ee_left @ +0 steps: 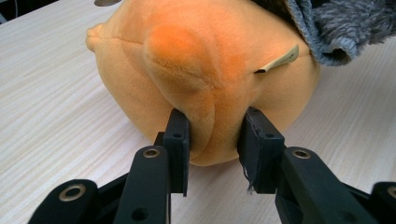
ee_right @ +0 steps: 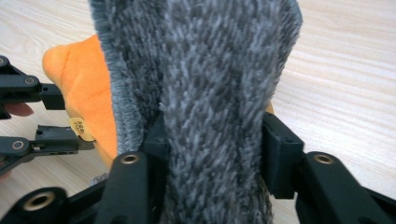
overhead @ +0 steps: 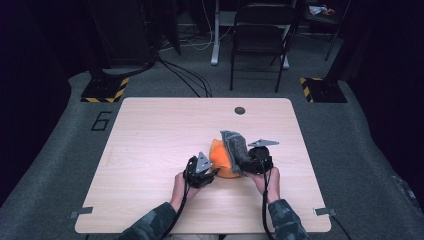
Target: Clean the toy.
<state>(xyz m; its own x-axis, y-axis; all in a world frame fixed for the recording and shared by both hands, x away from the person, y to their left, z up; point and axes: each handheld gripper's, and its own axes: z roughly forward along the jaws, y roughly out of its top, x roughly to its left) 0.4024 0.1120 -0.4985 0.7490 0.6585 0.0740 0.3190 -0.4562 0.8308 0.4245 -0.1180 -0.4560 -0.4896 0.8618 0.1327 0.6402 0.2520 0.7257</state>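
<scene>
An orange plush toy (overhead: 223,162) (ee_left: 196,56) lies near the middle of the wooden table (overhead: 150,145), with a grey fuzzy cloth (overhead: 235,145) (ee_right: 210,56) draped over its right side. My left gripper (overhead: 213,173) (ee_left: 215,128) comes at the toy from the left, and its jaws pinch a fold of the orange plush. A small tan label (ee_left: 280,59) sticks out of the toy. My right gripper (overhead: 248,162) (ee_right: 212,133) has the grey cloth filling the gap between its jaws, with both pads against it. The right gripper view also shows the left gripper (ee_right: 77,122) at the toy (ee_right: 88,79).
A dark round hole (overhead: 240,110) sits near the table's far edge. Beyond the table stand a folding chair (overhead: 260,35) and two post bases with yellow-black stripes (overhead: 105,90) (overhead: 322,89). Cables run across the floor.
</scene>
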